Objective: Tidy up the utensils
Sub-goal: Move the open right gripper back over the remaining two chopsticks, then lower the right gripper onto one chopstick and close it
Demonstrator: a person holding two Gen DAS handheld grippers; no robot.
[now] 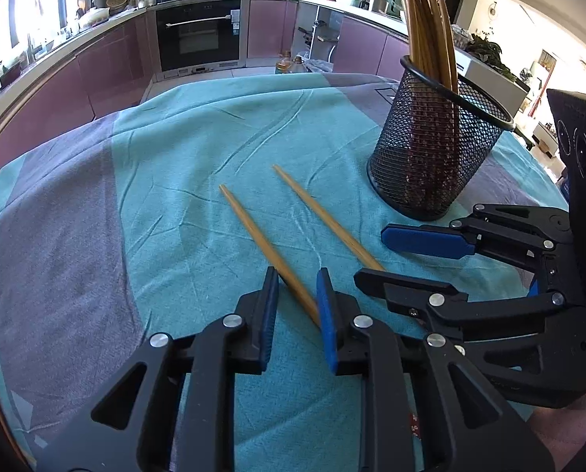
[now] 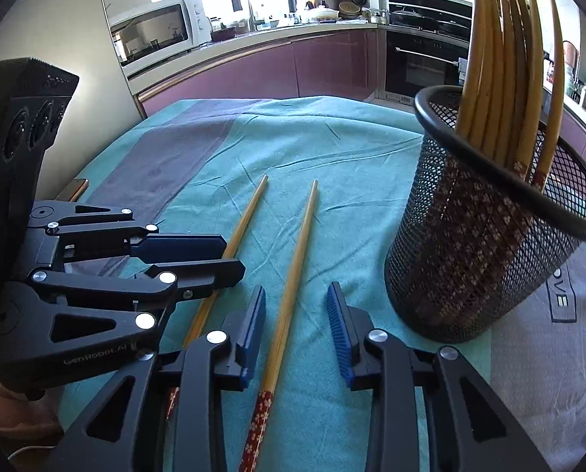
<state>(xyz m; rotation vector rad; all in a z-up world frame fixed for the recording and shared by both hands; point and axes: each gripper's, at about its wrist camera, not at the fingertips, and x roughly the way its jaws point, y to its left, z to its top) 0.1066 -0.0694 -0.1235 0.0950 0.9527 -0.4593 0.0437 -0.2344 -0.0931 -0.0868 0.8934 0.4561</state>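
Two bamboo chopsticks lie side by side on the teal cloth. My left gripper (image 1: 296,275) is open around the left chopstick (image 1: 253,232), low over the cloth. My right gripper (image 2: 295,291) is open around the right chopstick (image 2: 293,283), whose red flowered end (image 2: 255,428) points toward the camera. The right chopstick (image 1: 324,216) also shows in the left wrist view and the left chopstick (image 2: 238,236) in the right wrist view. A black mesh holder (image 2: 485,251) with several chopsticks (image 2: 501,63) stands upright to the right; it also shows in the left wrist view (image 1: 438,149).
The table is covered by a teal and grey cloth (image 1: 96,196). Kitchen cabinets and an oven (image 1: 198,35) stand behind the table. A microwave (image 2: 155,31) sits on the counter. A phone (image 2: 74,188) lies at the table's left edge.
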